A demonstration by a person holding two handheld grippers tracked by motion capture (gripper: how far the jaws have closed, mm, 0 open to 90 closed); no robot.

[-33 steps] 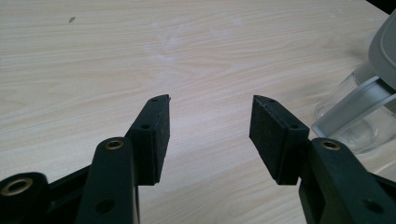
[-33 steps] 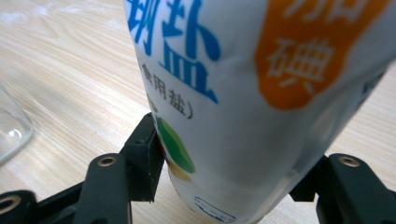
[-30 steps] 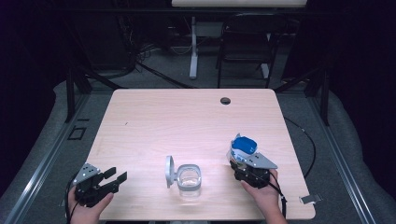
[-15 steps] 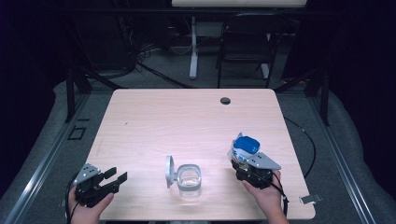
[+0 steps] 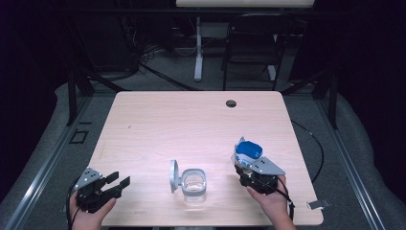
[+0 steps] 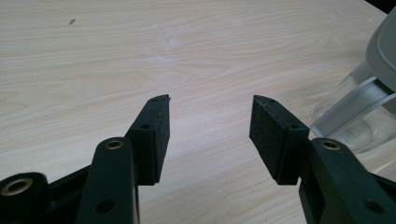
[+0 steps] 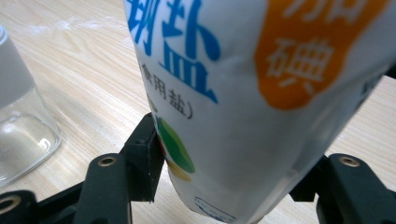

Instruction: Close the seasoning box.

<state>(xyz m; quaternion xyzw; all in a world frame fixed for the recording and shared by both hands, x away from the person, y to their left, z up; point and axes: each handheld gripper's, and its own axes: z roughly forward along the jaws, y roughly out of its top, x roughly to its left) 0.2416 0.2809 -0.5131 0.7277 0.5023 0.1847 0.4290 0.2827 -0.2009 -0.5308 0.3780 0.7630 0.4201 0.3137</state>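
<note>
Your right gripper (image 5: 249, 165) has its jaws clamped on the white and blue salt bag (image 5: 247, 151), one on each side of its lower part, as the right gripper view shows with the bag (image 7: 261, 93) wedged between the two black jaws. The bag sits on the right side of the table (image 5: 191, 120), toward the near edge, its blue top pointing away from you. Just to its left, in the near middle of the table, stands the clear glass jar (image 5: 194, 184), upright, with its grey lid (image 5: 174, 176) swung open and standing on edge on the jar's left side. The jar is near the bag but apart from it; in the right gripper view its glass wall (image 7: 21, 135) shows at the left edge. Your left gripper (image 5: 115, 184) rests at the near left corner, jaws spread and empty, with bare wood between them in the left gripper view (image 6: 210, 126); the jar (image 6: 355, 116) and lid lie off to its right. Far across the table, a small dark round hole (image 5: 231, 103) sits near the far edge, well away from both hands.
</note>
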